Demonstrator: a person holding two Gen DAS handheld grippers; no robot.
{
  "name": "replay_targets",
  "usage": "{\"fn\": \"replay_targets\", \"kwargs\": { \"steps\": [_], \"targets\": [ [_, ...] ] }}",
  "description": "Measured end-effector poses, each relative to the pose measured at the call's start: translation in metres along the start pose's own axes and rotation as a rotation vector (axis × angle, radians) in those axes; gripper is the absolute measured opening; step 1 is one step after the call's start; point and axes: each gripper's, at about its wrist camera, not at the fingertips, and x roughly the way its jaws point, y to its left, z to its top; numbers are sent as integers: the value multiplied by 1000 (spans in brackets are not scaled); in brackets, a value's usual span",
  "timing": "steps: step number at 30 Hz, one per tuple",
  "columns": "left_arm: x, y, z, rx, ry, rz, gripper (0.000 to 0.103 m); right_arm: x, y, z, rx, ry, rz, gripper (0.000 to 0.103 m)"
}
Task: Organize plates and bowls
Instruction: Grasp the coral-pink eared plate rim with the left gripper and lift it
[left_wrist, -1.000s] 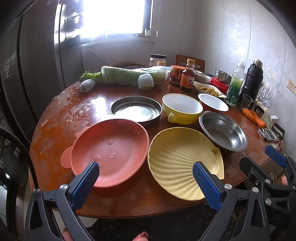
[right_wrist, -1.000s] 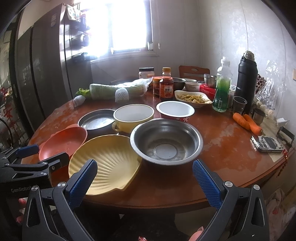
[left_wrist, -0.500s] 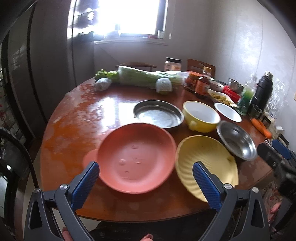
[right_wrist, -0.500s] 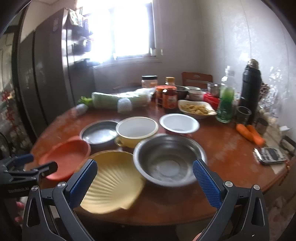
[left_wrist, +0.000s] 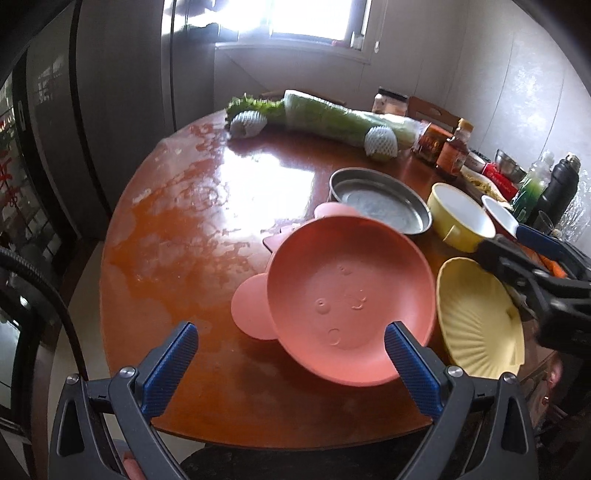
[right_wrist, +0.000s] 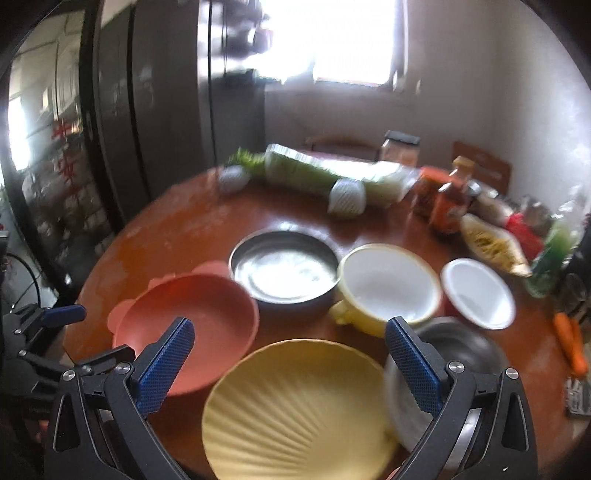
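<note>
My left tongs (left_wrist: 290, 354) are spread wide with nothing between them, hovering over the near table edge just short of the pink plate (left_wrist: 351, 302), whose rim sits by my right-hand pad. My right tongs (right_wrist: 290, 354) are spread wide too, empty, hanging over the yellow shell plate (right_wrist: 295, 406), which lies at the near edge of the round table (left_wrist: 177, 236). Beyond those 2 plates sit the metal pan (right_wrist: 284, 269), the yellow bowl (right_wrist: 391, 288), the white-lined bowl (right_wrist: 476, 291) and, partly behind my right pad, the steel bowl (right_wrist: 461, 350).

My worry: both plates are shallow and lie close to the table edge, so a pinch that catches only the thin rim could slip and tip a plate off. The 2 tongs are also working close together, so they could knock each other, and the right view is blurred, which makes judging the rim harder.
</note>
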Motion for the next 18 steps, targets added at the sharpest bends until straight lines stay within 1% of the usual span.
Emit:
{"fn": "replay_targets", "kwargs": {
  "steps": [4,6,8,9,10,14,15,18],
  "targets": [
    [13,3,1,-10,27,-8,100,33,10,3,-21,63,44,99],
    [18,4,1,-14,41,-12,96,48,13,4,-36,88,50,96],
    [20,5,2,-16,43,-14,92,58,15,4,-52,117,65,81],
    [21,5,2,-14,43,-17,88,62,14,4,-56,131,80,68],
    [23,5,3,-15,46,-18,84,69,15,4,-65,153,104,58],
    [28,3,3,-10,59,-31,76,84,20,1,-87,190,110,44],
    [29,3,2,-12,64,-33,71,85,22,1,-90,190,123,40],
    [29,4,1,-28,57,-38,66,88,26,2,-105,198,134,34]
  ]
}}
